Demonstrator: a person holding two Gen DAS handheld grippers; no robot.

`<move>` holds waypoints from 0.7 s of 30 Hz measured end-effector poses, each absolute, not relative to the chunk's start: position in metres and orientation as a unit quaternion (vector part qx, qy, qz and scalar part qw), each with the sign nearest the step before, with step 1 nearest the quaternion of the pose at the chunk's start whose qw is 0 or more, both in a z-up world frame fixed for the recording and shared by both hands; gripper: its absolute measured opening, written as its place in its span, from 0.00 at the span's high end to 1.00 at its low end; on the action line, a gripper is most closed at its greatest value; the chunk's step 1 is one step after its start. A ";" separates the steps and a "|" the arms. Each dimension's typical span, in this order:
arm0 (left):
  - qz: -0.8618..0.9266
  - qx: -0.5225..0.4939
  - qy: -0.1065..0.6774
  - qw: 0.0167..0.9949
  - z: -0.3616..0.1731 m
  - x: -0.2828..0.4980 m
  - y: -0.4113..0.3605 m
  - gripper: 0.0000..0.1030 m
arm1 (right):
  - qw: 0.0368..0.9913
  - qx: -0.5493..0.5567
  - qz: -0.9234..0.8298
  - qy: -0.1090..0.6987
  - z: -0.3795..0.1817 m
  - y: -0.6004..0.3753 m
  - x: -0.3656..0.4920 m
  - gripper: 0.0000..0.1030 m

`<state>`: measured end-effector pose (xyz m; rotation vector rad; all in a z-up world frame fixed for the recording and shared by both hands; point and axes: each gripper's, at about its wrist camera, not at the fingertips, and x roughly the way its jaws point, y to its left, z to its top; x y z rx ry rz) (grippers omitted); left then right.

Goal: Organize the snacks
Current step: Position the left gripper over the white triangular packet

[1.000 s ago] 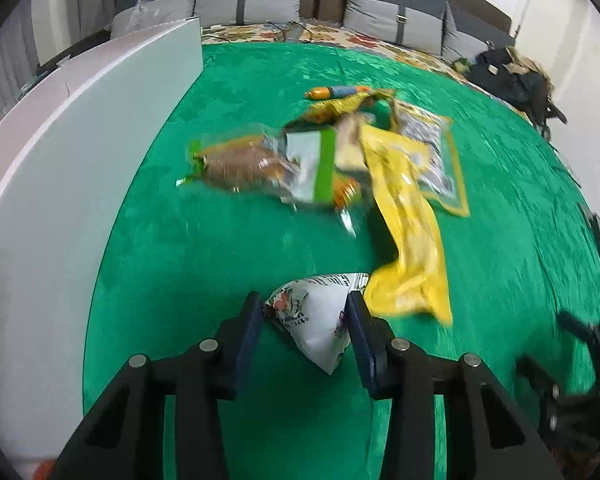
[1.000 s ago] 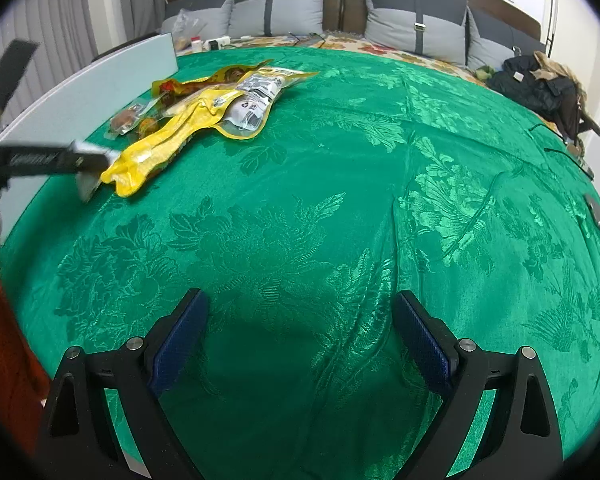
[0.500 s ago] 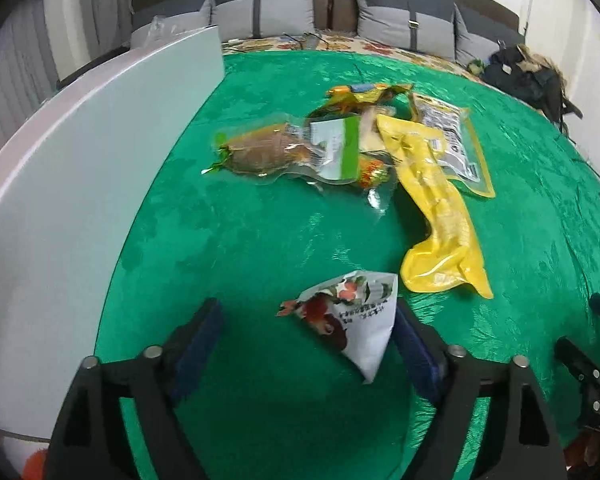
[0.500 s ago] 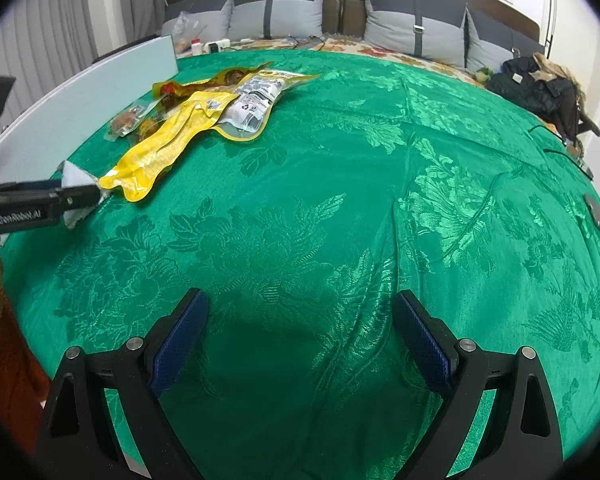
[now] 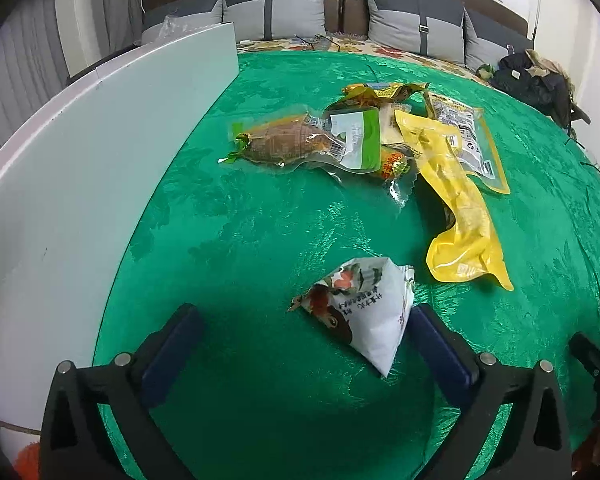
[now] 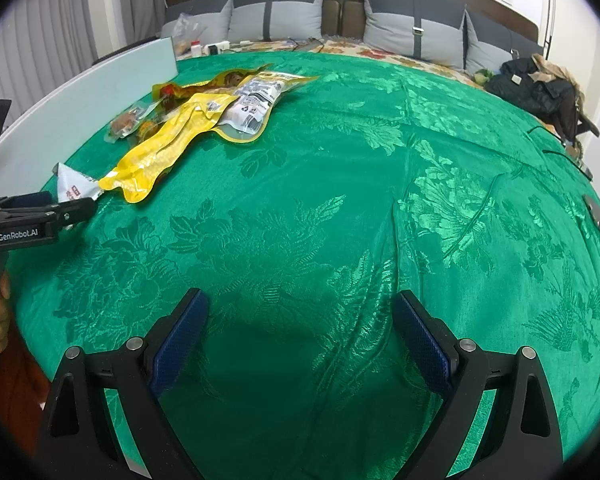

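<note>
Step looks like a set-down: left hand-held gripper (image 5: 300, 332) w/ jaws opening wide, white triangular snack packet (image 5: 364, 308) lying loose on the green cloth (image 5: 260, 232) btwn them, right pad just beside it, not gripped. Right hand-held gripper (image 6: 300, 328) open, empty, over bare cloth. Next prob.: back off, fetch another from the snack pile (image 5: 380, 140). Packets overlap; labels too small to read.

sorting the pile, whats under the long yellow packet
The long yellow packet lies over a pale packet and the edge of a clear printed pouch. Its near end rests on the green cloth. Anything hidden beneath can't be seen.
</note>
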<state>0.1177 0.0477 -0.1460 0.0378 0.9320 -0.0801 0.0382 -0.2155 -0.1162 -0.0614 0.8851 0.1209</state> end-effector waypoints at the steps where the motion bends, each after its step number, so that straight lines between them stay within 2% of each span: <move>1: -0.039 0.018 0.449 0.893 -0.146 0.118 0.047 0.00 | 0.902 -0.030 0.058 0.427 -0.116 -0.215 0.038 0.07; 21: -0.019 0.008 0.462 0.886 -0.144 0.119 0.061 0.00 | 0.904 -0.029 0.057 0.423 -0.118 -0.215 0.038 0.07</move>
